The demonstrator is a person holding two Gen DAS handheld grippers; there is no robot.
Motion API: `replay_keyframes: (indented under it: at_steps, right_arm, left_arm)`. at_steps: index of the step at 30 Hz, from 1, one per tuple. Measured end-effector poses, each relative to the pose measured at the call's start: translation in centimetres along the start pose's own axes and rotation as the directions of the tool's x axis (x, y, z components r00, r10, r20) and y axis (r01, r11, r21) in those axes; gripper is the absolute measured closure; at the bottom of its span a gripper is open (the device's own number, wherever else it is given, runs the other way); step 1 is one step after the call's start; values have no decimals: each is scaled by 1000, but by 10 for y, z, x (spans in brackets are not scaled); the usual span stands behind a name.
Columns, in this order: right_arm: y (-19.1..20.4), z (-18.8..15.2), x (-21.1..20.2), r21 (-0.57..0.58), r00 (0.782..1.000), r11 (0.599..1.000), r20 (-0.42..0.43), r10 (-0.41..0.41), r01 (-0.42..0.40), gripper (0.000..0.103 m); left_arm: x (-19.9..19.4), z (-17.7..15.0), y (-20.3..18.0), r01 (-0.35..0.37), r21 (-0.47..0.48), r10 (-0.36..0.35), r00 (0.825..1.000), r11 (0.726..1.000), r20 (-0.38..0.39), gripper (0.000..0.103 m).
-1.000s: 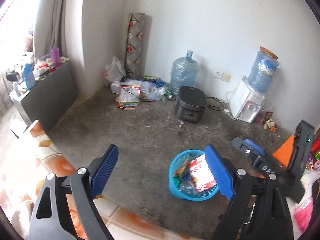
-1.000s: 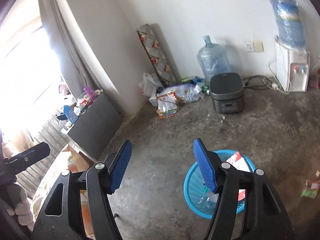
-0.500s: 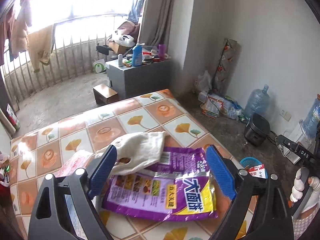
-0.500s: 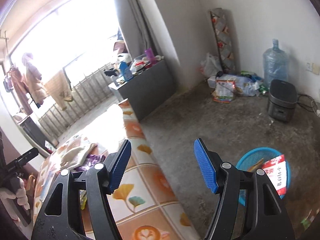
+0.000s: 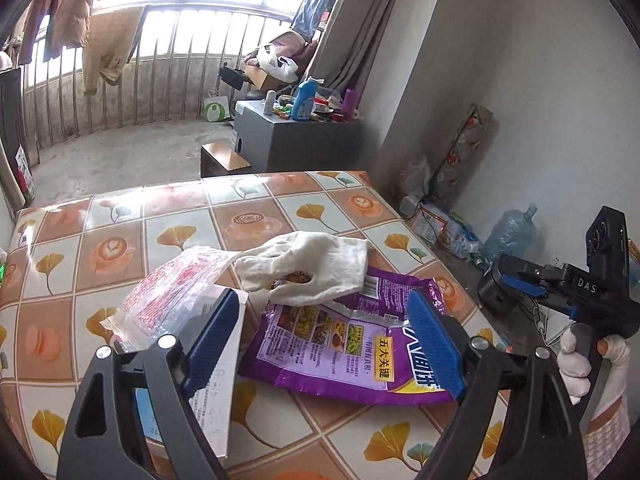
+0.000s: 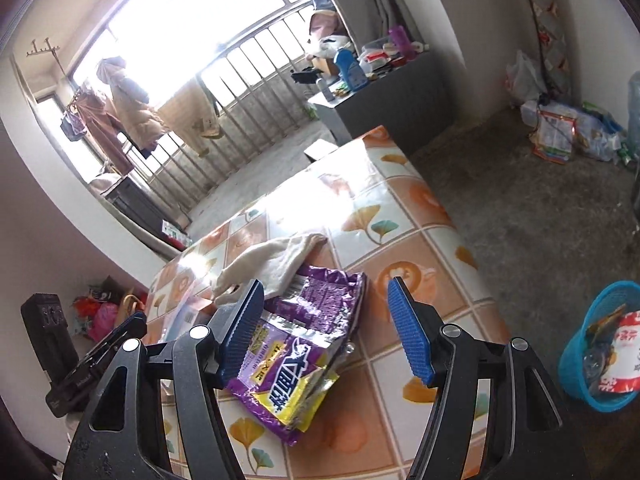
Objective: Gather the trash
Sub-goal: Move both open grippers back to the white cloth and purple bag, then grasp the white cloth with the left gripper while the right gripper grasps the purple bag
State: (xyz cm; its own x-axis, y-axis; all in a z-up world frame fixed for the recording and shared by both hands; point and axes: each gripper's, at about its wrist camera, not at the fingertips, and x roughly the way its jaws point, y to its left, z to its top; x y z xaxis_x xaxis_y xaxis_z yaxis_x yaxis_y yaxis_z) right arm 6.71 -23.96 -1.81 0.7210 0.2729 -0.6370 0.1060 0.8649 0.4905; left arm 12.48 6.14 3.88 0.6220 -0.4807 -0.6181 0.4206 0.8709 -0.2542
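Chinese print "五大关键" is read on the purple bag [image 5: 344, 352]; nothing is held by the closing left claw [image 5: 326, 344] or the parted right claw [image 6: 326, 334]

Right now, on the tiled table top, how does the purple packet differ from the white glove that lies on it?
The purple packet is glossy, printed foil with pictures and yellow lettering; the white glove is plain, soft cloth. The packet lies mostly flat and is the larger; the glove is crumpled and overlaps the packet's far edge. Both rest on the table top, and no gripper holds either.
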Motion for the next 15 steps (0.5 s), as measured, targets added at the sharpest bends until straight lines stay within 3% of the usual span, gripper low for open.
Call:
replay_keyframes:
  at_steps: [5,9,13,15]
  right_arm:
    - [5,-1,19,41,997,998,-61,-46,48,47]
    - [3,-11,25,56,990,994,-117,-84,91,51]
    - [0,-21,37,48,978,991,-174,-113,124,56]
    - [0,-27,43,50,972,991,-207,-111,124,63]
  left_arm:
    - [38,15,-4,10,-32,-11,999,999,-46,32]
    - [84,11,-7,-62,-8,61,990,998,-125,42]
    - [115,-1,-4,-112,0,110,977,994,-185,59]
    - [123,-7,-3,-135,3,133,971,991,-198,66]
